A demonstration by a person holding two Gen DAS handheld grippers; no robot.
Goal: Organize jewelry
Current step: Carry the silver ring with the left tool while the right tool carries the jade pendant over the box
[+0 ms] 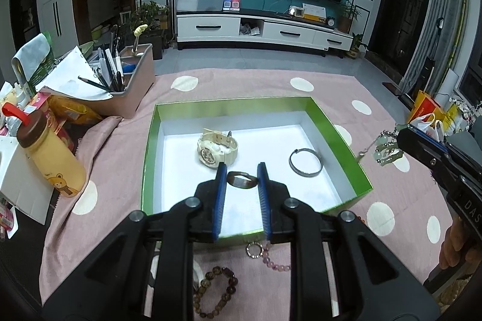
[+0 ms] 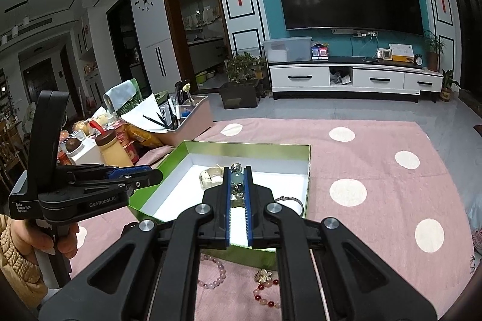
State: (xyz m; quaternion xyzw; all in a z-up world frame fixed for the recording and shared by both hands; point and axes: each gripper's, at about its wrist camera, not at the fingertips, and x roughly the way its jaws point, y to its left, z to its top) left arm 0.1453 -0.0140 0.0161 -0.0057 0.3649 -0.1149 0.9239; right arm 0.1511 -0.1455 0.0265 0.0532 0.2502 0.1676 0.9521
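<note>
A green box (image 1: 337, 128) with a white floor sits on the pink dotted cloth. In it lie a cream watch (image 1: 217, 152) and a silver bangle (image 1: 305, 162). My left gripper (image 1: 242, 170) holds a dark brown bangle (image 1: 242, 180) between its blue pads, over the box's near part. My right gripper (image 2: 237, 173) is shut on a pale green bead bracelet (image 2: 236, 179), held above the box (image 2: 308, 170); it dangles in the left wrist view (image 1: 384, 150). Bead bracelets lie in front of the box (image 1: 215, 294), (image 1: 271, 257), (image 2: 212, 275), (image 2: 266, 291).
At the left stand a yellow bottle with a brown cap (image 1: 48, 158), a pink organiser with pens (image 1: 126, 80), papers and snack packs. A TV cabinet (image 1: 265, 30) stands across the floor. Bags lie at the right (image 1: 430, 116).
</note>
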